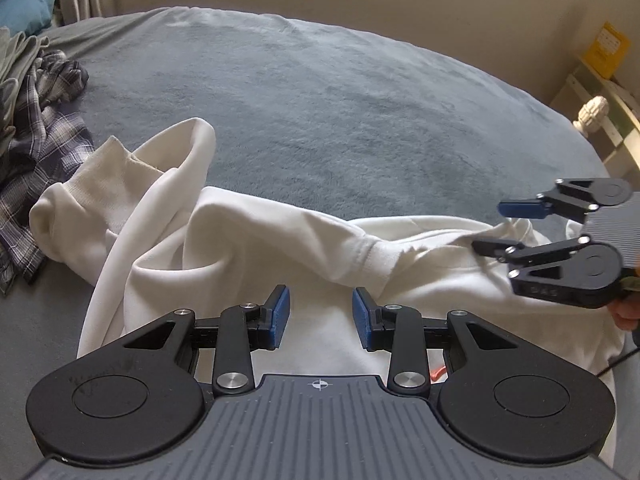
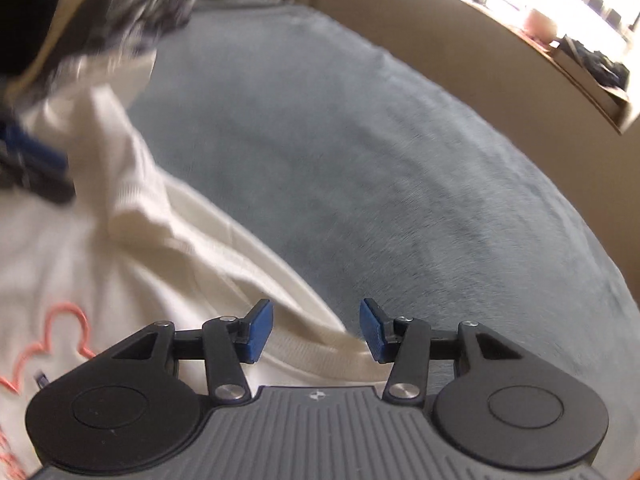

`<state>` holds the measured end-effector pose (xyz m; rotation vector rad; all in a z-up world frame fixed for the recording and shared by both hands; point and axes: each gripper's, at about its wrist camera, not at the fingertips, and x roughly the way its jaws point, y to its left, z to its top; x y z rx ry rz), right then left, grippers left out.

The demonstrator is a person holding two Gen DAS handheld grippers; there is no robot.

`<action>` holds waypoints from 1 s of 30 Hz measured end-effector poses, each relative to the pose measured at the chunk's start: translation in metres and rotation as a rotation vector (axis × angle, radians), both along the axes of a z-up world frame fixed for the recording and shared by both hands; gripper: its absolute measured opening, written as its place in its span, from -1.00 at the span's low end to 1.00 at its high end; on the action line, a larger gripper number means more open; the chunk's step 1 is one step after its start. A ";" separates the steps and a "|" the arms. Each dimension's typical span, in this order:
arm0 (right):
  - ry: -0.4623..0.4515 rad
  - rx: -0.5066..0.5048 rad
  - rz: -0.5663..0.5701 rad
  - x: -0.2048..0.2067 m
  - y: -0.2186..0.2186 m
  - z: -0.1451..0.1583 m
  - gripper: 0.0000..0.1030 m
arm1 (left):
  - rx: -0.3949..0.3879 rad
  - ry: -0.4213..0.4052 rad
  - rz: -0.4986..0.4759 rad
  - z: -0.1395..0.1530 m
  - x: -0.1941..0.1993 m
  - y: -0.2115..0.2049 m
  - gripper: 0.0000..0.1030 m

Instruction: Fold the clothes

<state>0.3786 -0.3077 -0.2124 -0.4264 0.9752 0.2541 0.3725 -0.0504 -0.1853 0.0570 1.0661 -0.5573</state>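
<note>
- Sweatshirt (image 1: 280, 264), white, lies rumpled on the grey-blue bed (image 1: 320, 100), body bunched, one sleeve (image 1: 120, 184) thrown out to the left with its ribbed cuff up, a second cuffed sleeve lying across the middle.
- Left gripper (image 1: 320, 320) hangs over the body of the garment, jaws partly apart, nothing between the blue pads; cloth lies below them, not pinched.
- Right gripper (image 2: 316, 332) is at the garment's right edge, where white ribbed hem meets bed. Jaws stand apart with the hem's corner lying between them; the pads do not look pressed on it, though the view is blurred. No earlier view to compare.
- Plaid shirt (image 1: 44, 120) and other clothes sit in a heap at far left, well apart from the work.
- Pink outline print (image 2: 48, 344) shows on the cloth in the right wrist view, so the front faces up there.
- Step in hand, as I read it: spreading and squaring the sweatshirt before any fold; no fold made yet.
- Next move calls for: right jaws to close on the hem corner, left jaws to take cloth on the opposite side, then pull apart to flatten.
</note>
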 end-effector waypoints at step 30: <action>0.018 0.559 -0.560 0.035 -0.130 0.026 0.07 | 0.223 -0.447 -0.386 0.002 -0.003 -0.026 -0.34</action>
